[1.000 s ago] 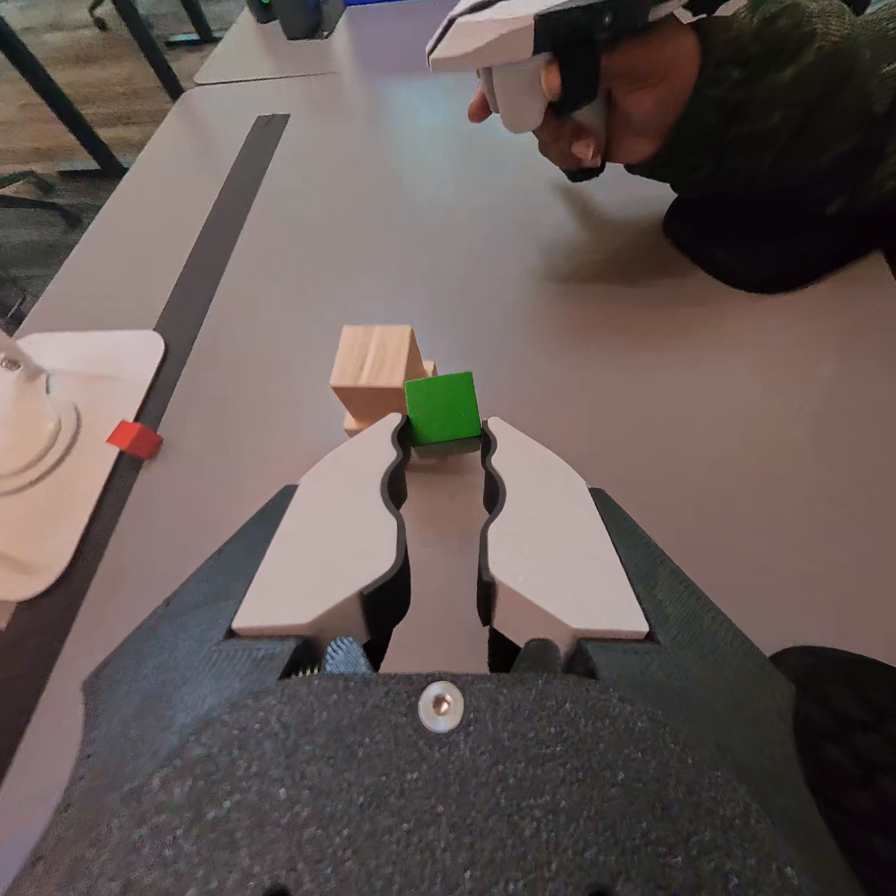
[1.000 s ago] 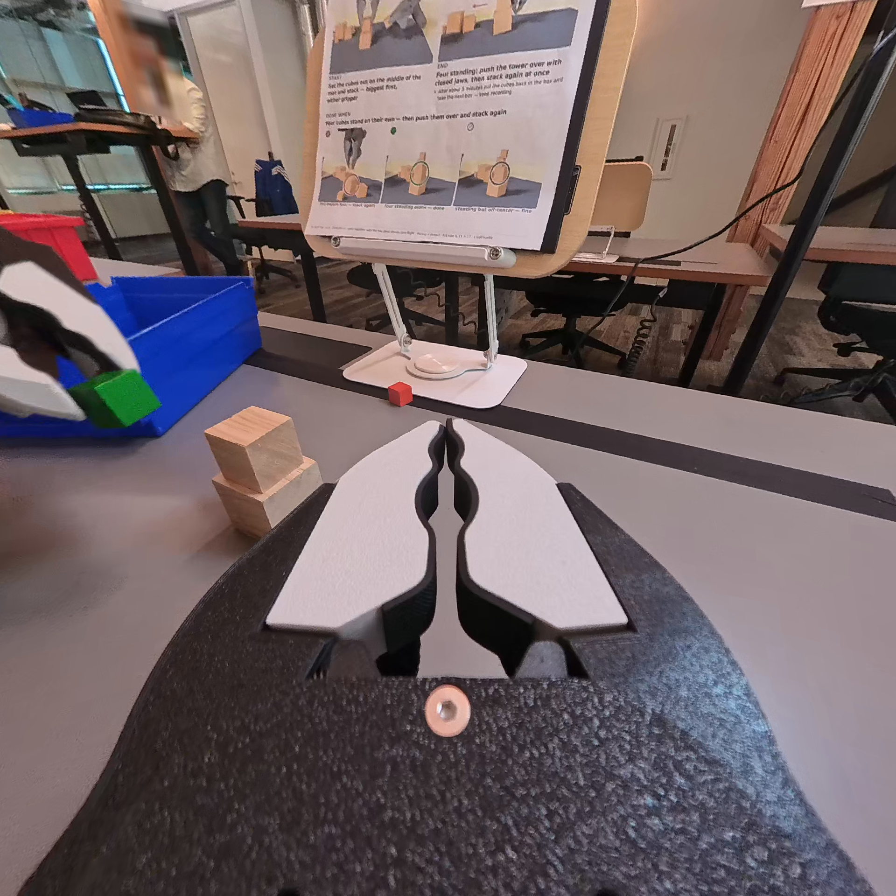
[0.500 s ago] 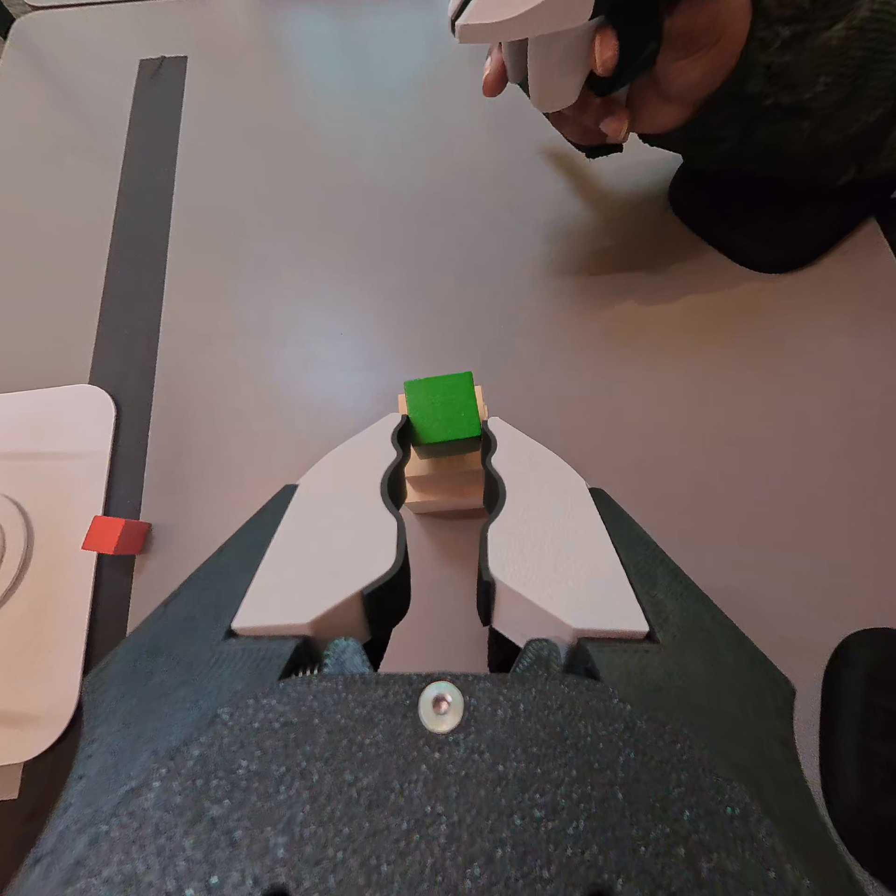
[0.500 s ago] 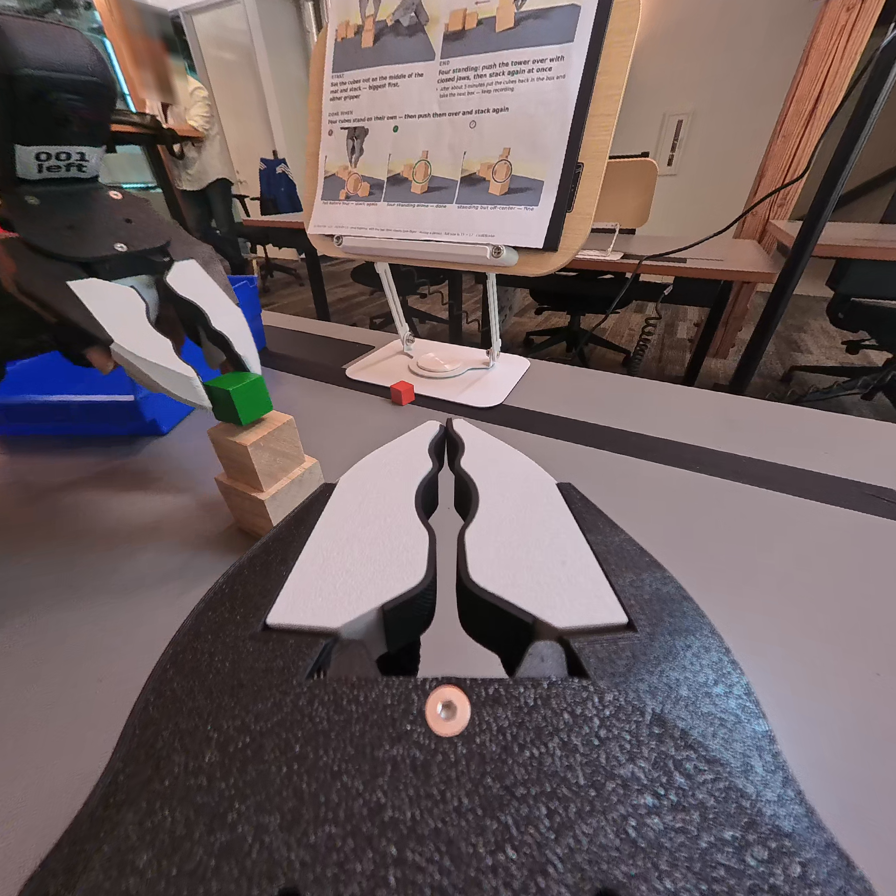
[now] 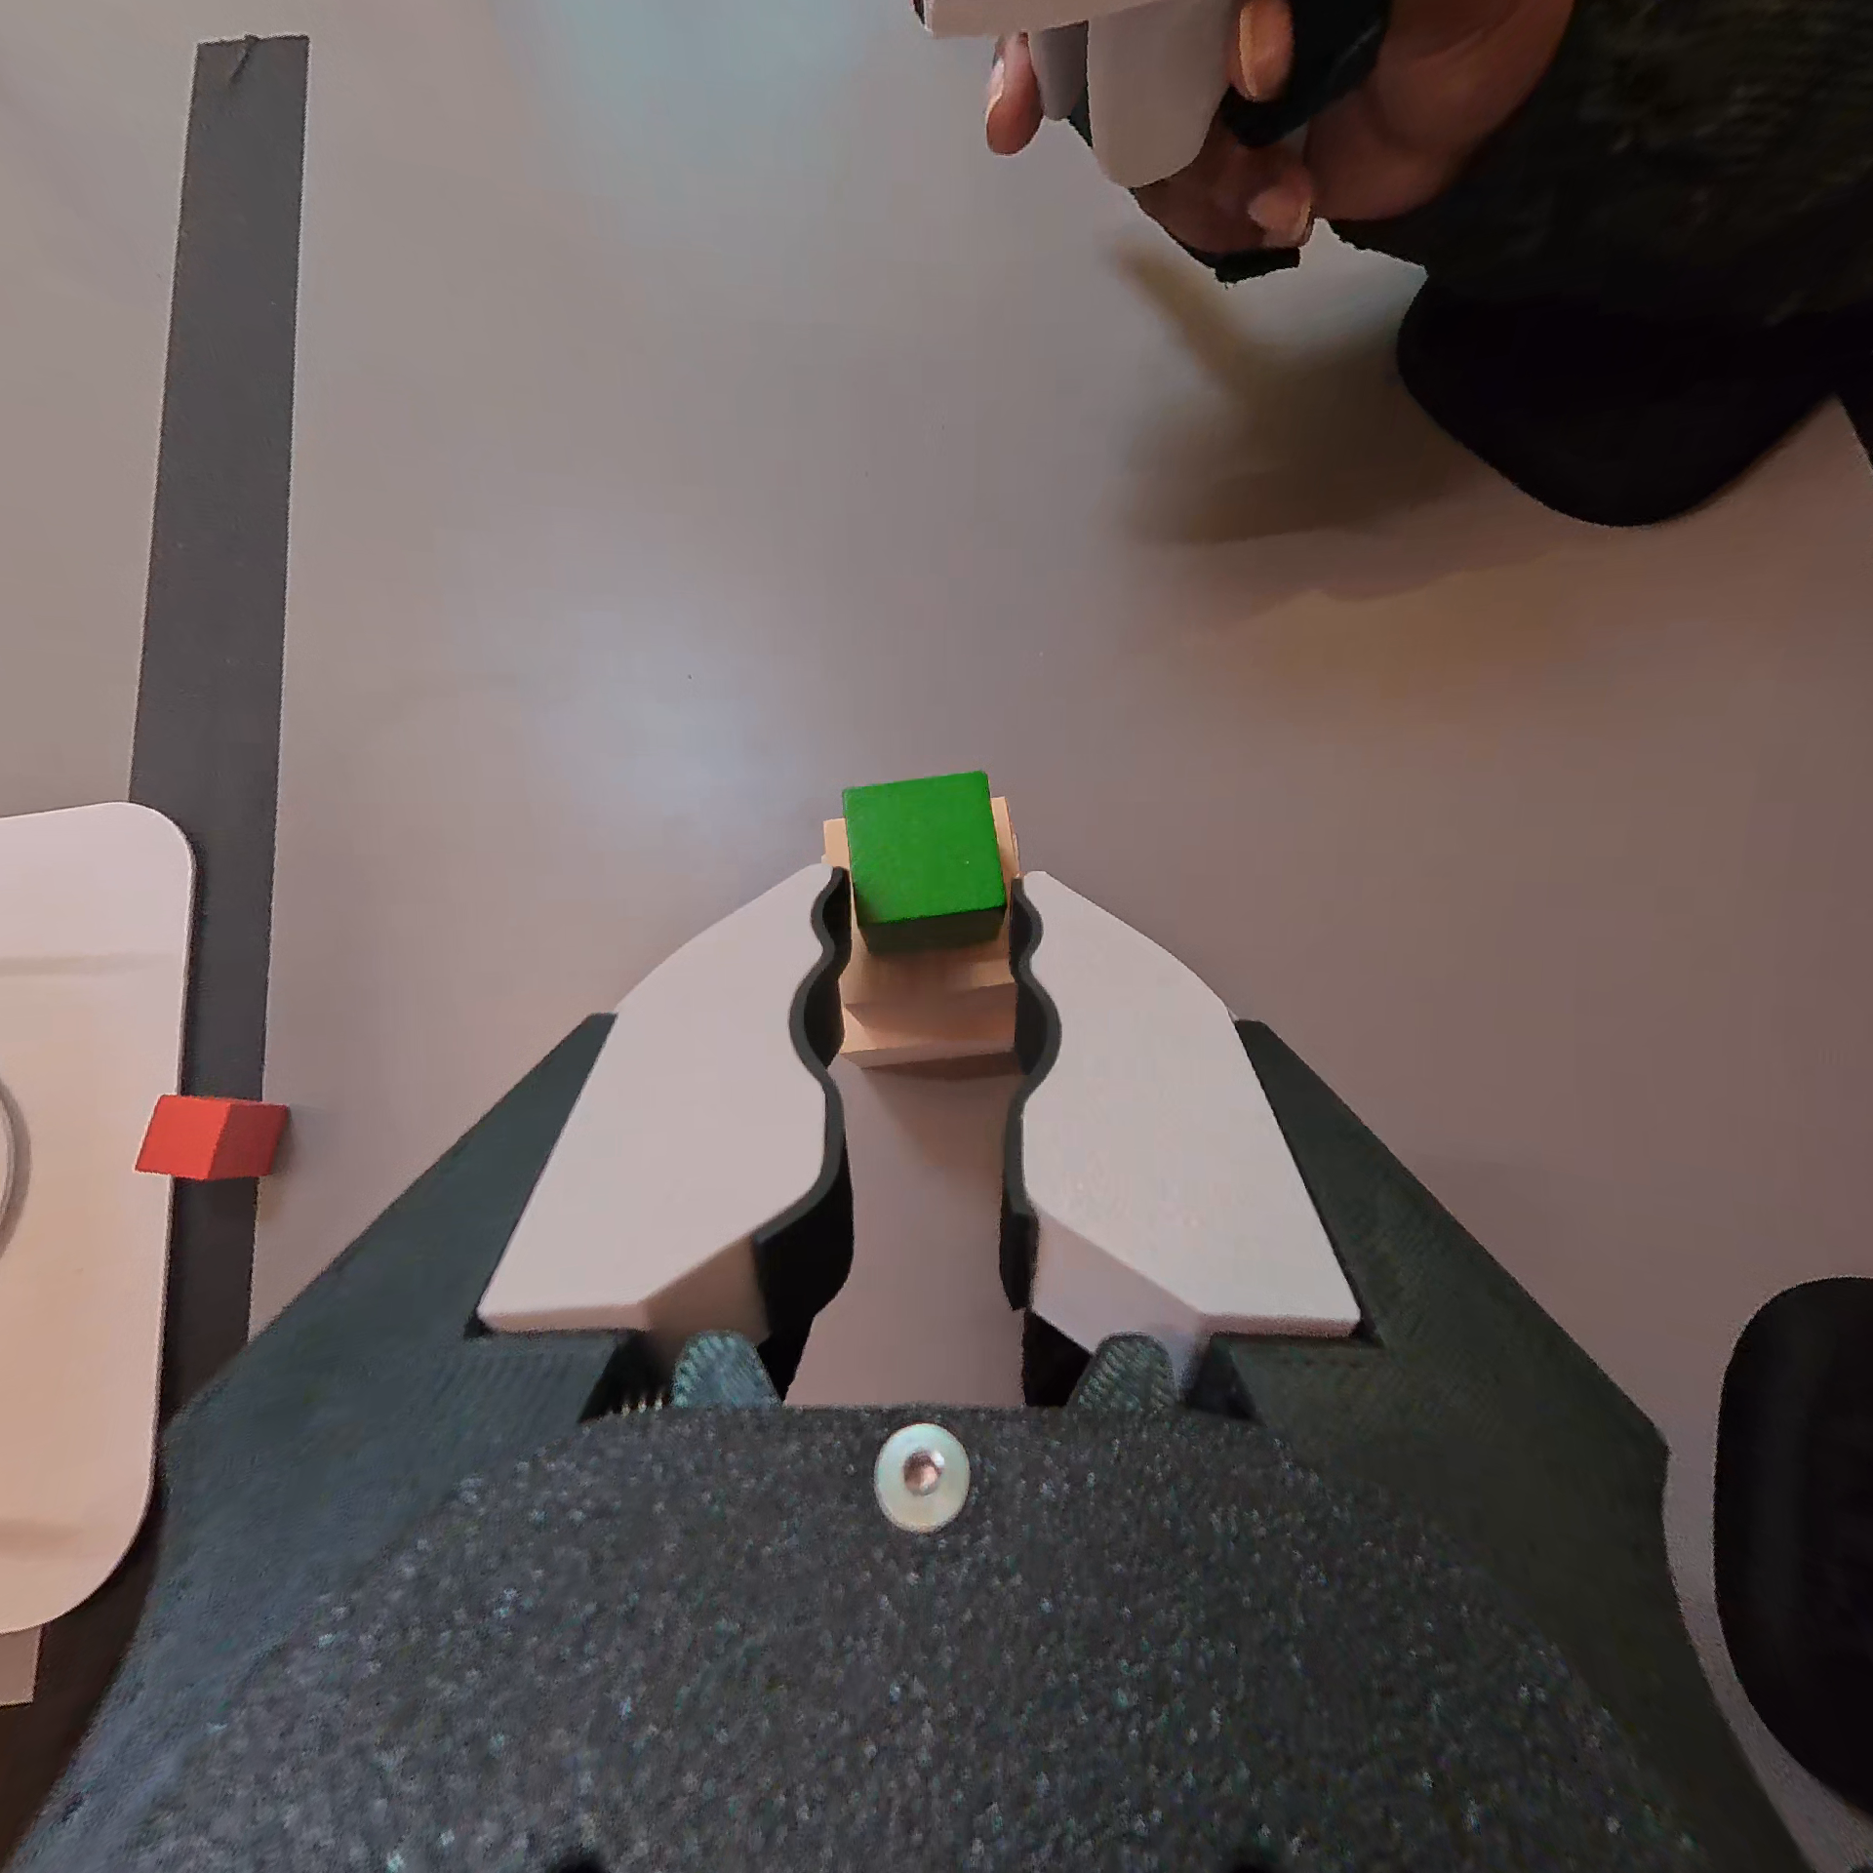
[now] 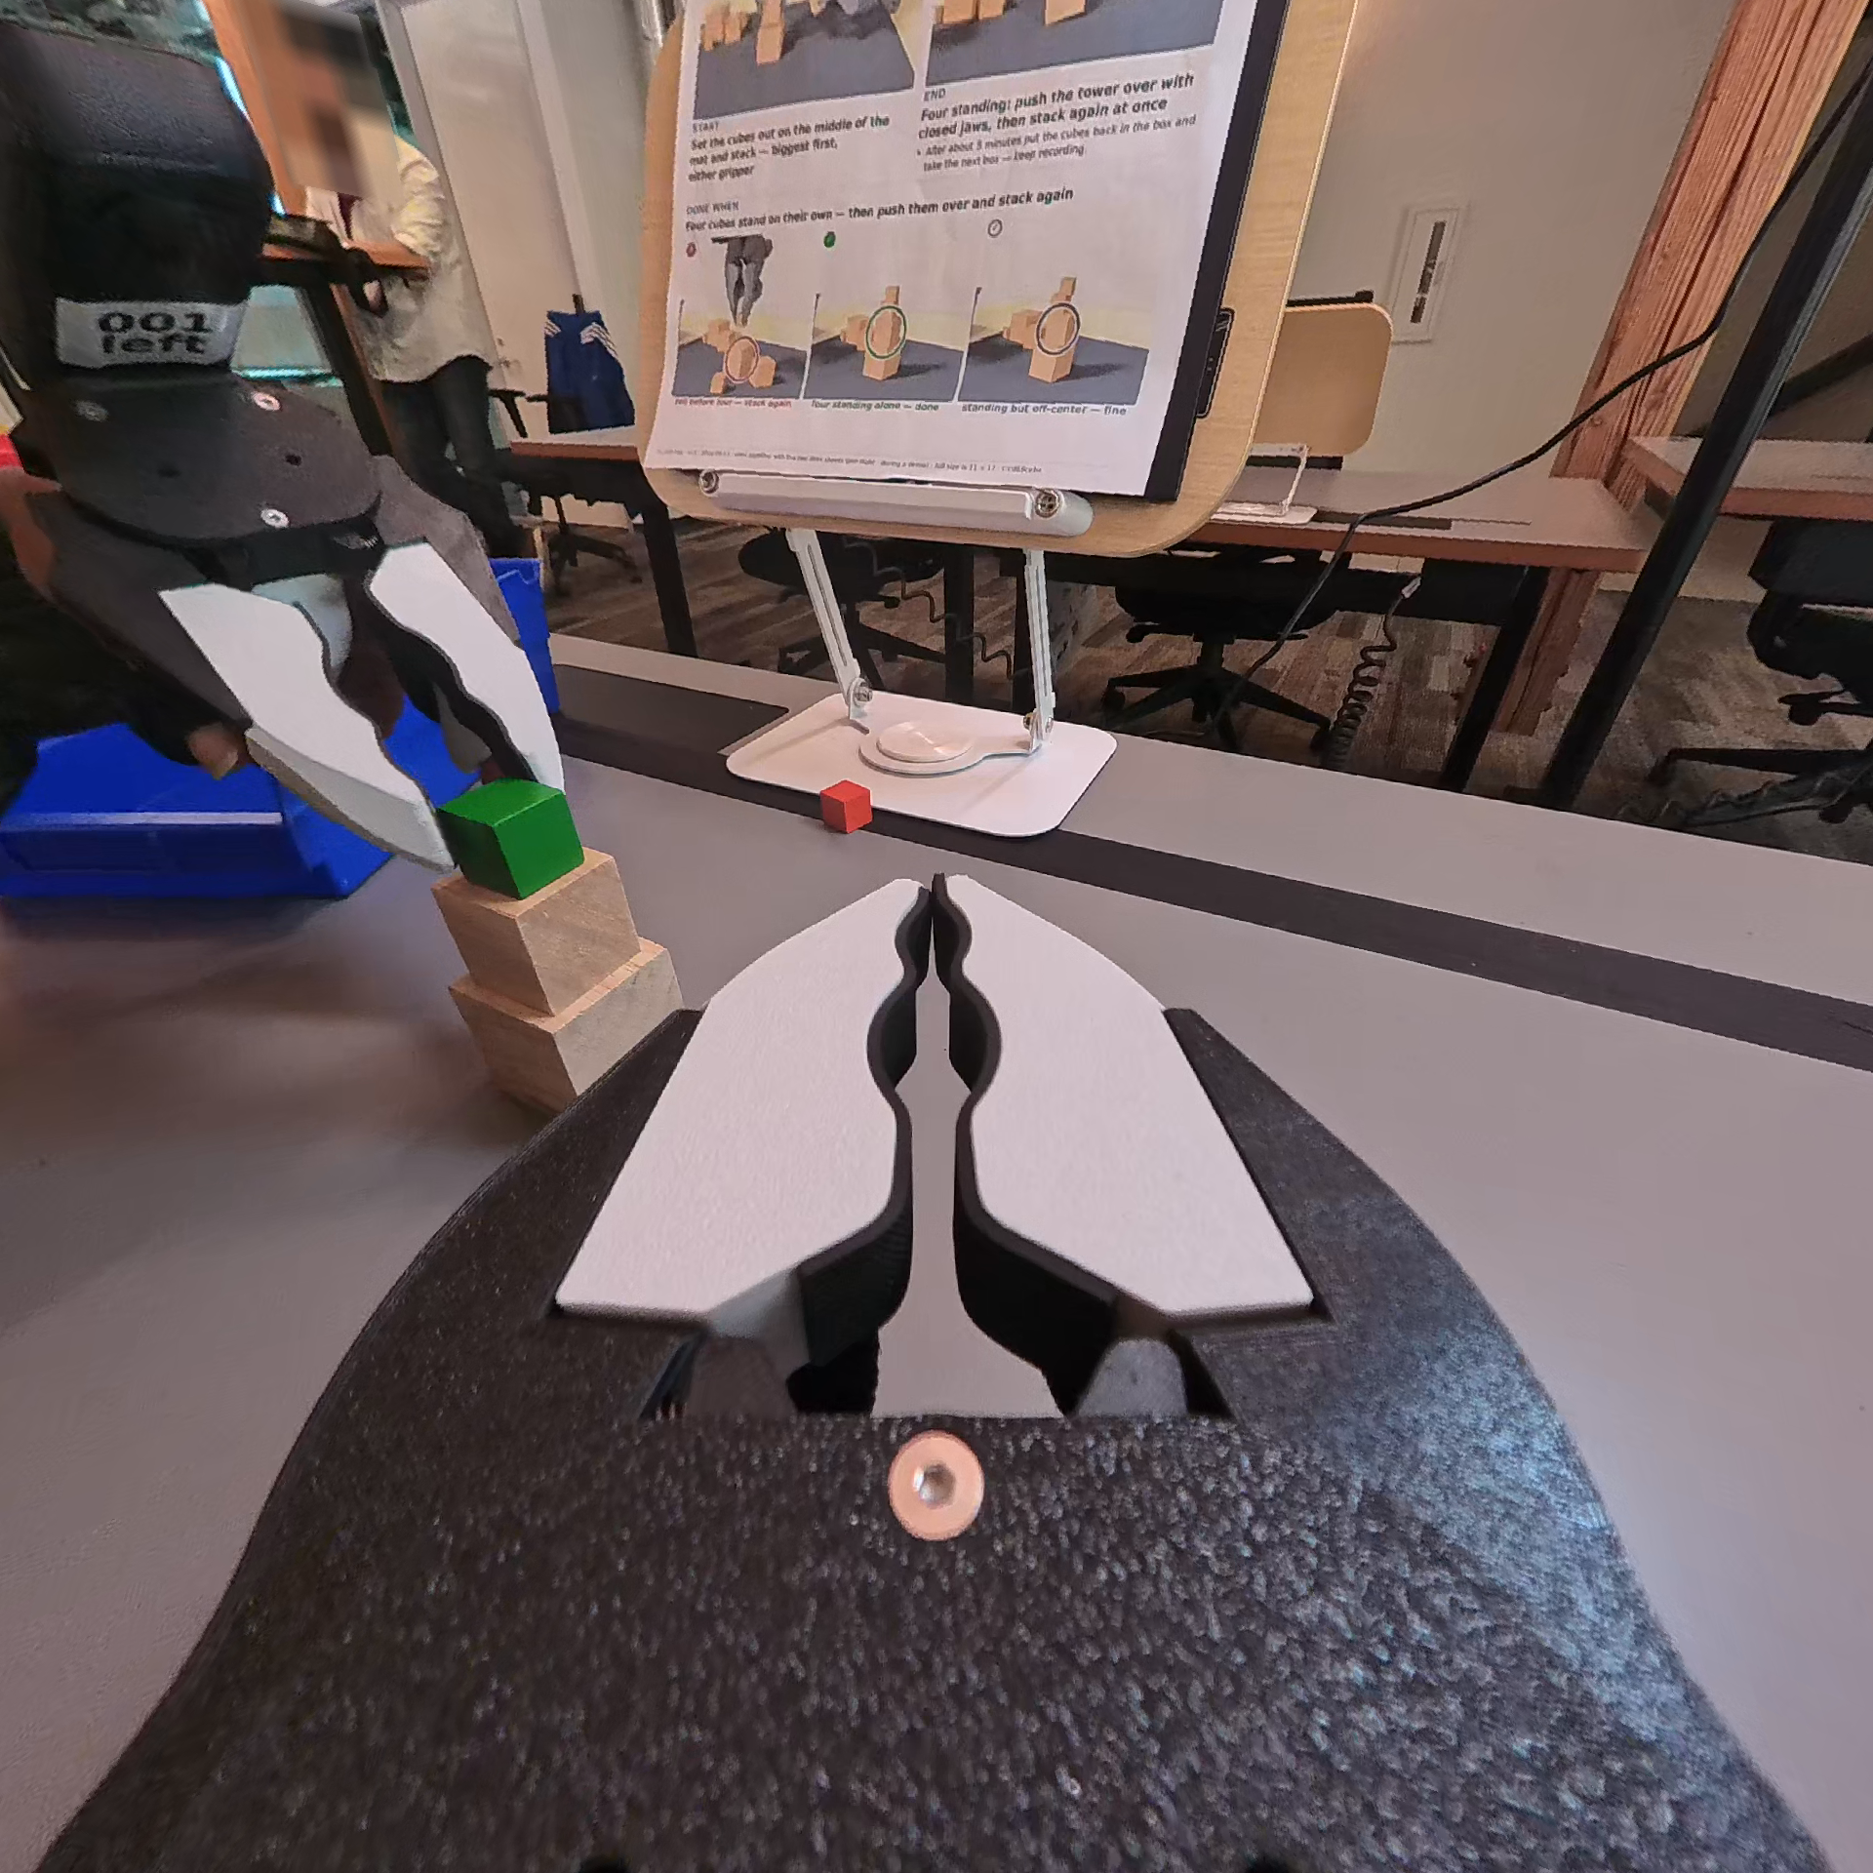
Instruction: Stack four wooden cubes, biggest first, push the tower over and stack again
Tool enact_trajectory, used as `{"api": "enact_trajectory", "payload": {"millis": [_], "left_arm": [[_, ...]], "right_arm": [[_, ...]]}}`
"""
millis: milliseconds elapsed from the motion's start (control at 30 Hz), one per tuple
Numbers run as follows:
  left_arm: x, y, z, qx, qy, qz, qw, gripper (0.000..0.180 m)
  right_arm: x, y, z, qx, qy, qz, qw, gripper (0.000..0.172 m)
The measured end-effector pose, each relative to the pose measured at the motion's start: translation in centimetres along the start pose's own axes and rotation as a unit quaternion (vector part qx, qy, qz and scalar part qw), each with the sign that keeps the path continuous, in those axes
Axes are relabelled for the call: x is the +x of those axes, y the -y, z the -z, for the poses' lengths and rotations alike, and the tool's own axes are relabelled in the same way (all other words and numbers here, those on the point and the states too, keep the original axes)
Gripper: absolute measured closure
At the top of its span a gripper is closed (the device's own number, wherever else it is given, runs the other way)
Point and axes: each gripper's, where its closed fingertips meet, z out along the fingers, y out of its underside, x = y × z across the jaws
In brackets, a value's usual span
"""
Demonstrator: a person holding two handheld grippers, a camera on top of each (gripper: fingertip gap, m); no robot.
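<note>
A green cube [image 5: 922, 862] rests on top of a stack of two wooden cubes [image 5: 927, 1024] on the grey table [image 5: 709, 507]. My left gripper [image 5: 924, 882] is above the stack with its fingertips on either side of the green cube. A thin sliver of wood shows between each pad and the cube, so the jaws are just open. The right wrist view shows the green cube [image 6: 512, 836] sitting on the stack [image 6: 557, 963] at the left gripper's tips [image 6: 492, 816]. My right gripper [image 6: 932, 887] is shut and empty, low over the table to the right of the stack.
A small red cube [image 6: 845, 806] lies on the dark strip [image 5: 218, 507] by the white base [image 6: 1014, 770] of a document stand. A blue bin [image 6: 152, 831] stands behind the stack. A hand and dark sleeve [image 5: 1622, 304] hold the right gripper. The grippers' ends are close to 15 cm from one another. To the stack [image 6: 557, 963]: left tips about 4 cm, right tips about 15 cm.
My left gripper carried the green cube over the wooden stack and set it on top. Its jaws have just eased apart from the cube. The right gripper stayed shut and still.
</note>
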Motion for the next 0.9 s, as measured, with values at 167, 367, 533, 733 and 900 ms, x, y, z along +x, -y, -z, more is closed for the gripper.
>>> {"api": "enact_trajectory", "payload": {"millis": [167, 367, 533, 733, 900], "left_arm": [[0.06, -0.14, -0.09, 0.002, -0.002, 0.002, 1.000, 0.150], [-0.11, -0.21, 0.01, 0.004, 0.003, 0.001, 1.000, 0.153], [-0.01, -0.25, 0.07, 0.007, 0.003, 0.002, 1.000, 0.153], [-0.01, -0.36, 0.03, 0.009, 0.006, 0.004, 1.000, 0.149], [-0.25, -0.04, 0.71, 0.027, 0.015, 0.008, 0.999, 0.144]], "right_arm": [[-0.06, -0.14, -0.08, -0.003, 0.001, 0.000, 1.000, 0.171], [-0.10, -0.22, -0.13, -0.004, 0.002, 0.000, 1.000, 0.171], [-0.15, -0.29, -0.18, -0.005, 0.002, 0.000, 1.000, 0.171], [-0.18, -0.31, -0.20, -0.006, 0.002, 0.001, 1.000, 0.171], [-0.12, -0.26, -0.17, -0.005, 0.001, 0.000, 1.000, 0.172]]}}
